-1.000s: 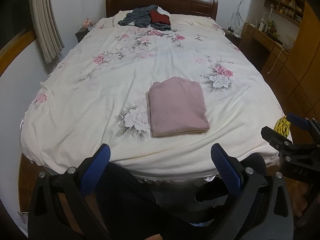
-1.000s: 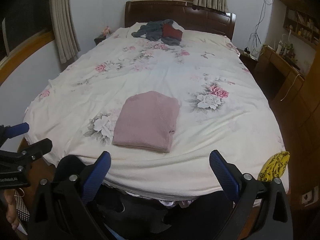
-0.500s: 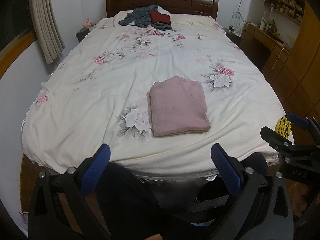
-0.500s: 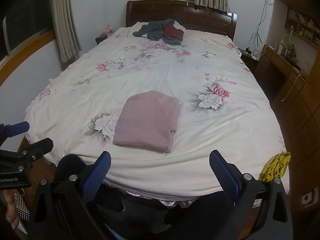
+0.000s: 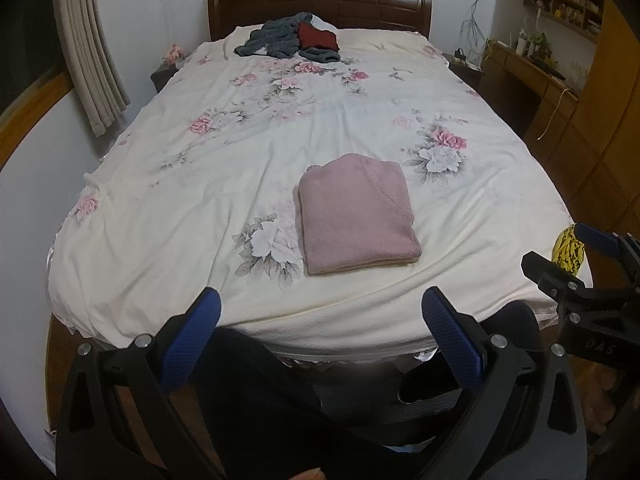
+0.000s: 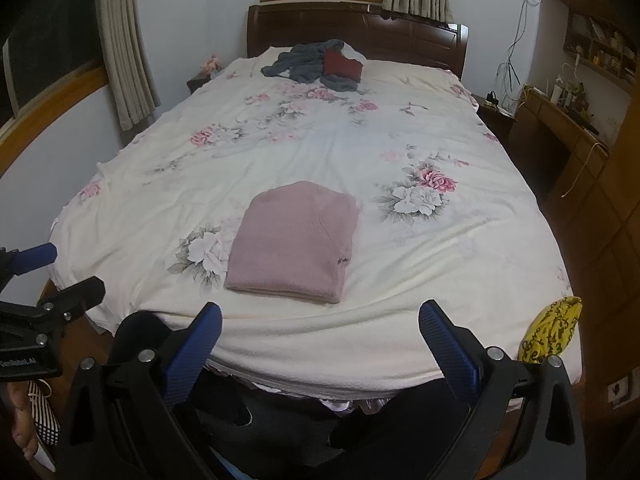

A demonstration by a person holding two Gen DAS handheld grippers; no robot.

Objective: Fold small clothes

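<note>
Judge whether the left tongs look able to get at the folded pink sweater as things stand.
Probably yes. The left tongs are open and empty at the foot of the bed, and the folded pink sweater lies just ahead with only bare floral sheet between; nothing blocks the way.

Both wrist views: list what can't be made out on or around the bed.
- Grey and red clothes pile by the headboard: too far and small to count garments, either view.
- Pink folded sweater: underside layers hidden by its own folds.
- Yellow patterned item: partly behind the right gripper; unidentifiable.
</note>
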